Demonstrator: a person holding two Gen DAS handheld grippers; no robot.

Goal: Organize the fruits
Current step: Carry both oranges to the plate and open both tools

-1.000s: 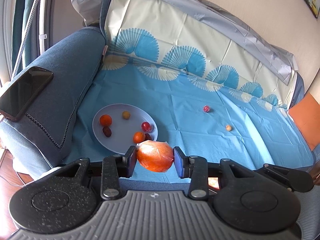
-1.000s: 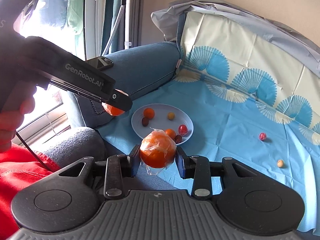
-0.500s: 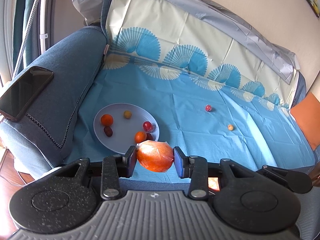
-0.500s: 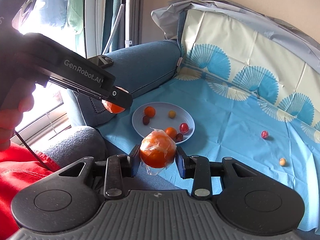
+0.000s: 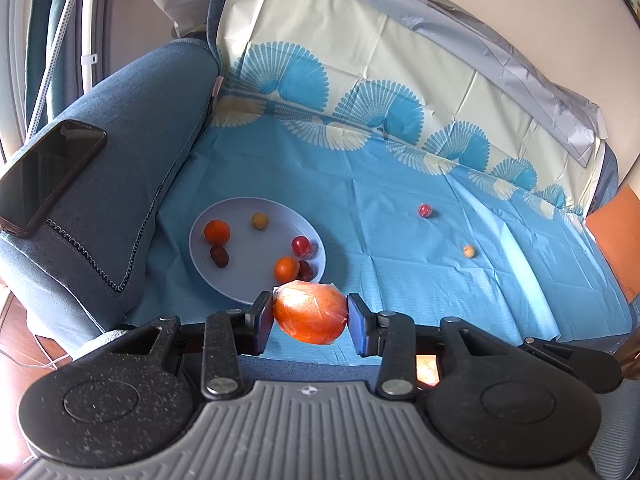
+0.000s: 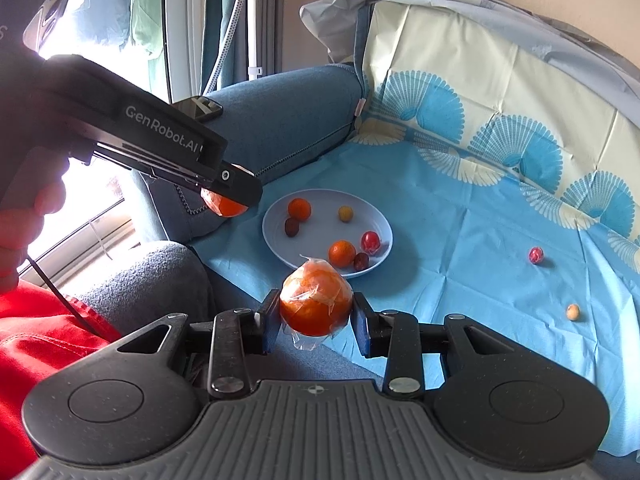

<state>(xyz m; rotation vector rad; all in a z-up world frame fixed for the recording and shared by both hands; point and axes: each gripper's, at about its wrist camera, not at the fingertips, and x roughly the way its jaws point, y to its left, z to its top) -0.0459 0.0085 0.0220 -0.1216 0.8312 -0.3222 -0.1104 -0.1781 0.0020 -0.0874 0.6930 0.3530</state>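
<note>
My left gripper (image 5: 310,318) is shut on a plastic-wrapped orange (image 5: 310,314), held above the front edge of the sofa, just in front of a pale blue plate (image 5: 240,280). The plate holds several small fruits: oranges, dark plums, a red one and a yellow one. My right gripper (image 6: 316,322) is shut on a second wrapped orange (image 6: 316,306), also short of the plate (image 6: 276,240). In the right wrist view the left gripper (image 6: 236,200) hangs left of the plate with its orange (image 6: 224,208). A red fruit (image 5: 425,211) and a small yellow fruit (image 5: 469,251) lie loose on the blue cloth.
A blue patterned cloth (image 5: 360,200) covers the sofa seat and back. A black phone (image 5: 44,172) lies on the blue armrest (image 5: 132,152) left of the plate. An orange cushion (image 5: 616,236) is at the far right. A red-clad leg (image 6: 36,332) is at the lower left.
Both grippers have drifted slightly toward the plate with their oranges still held. The fruits on the plate and cloth have not moved.
</note>
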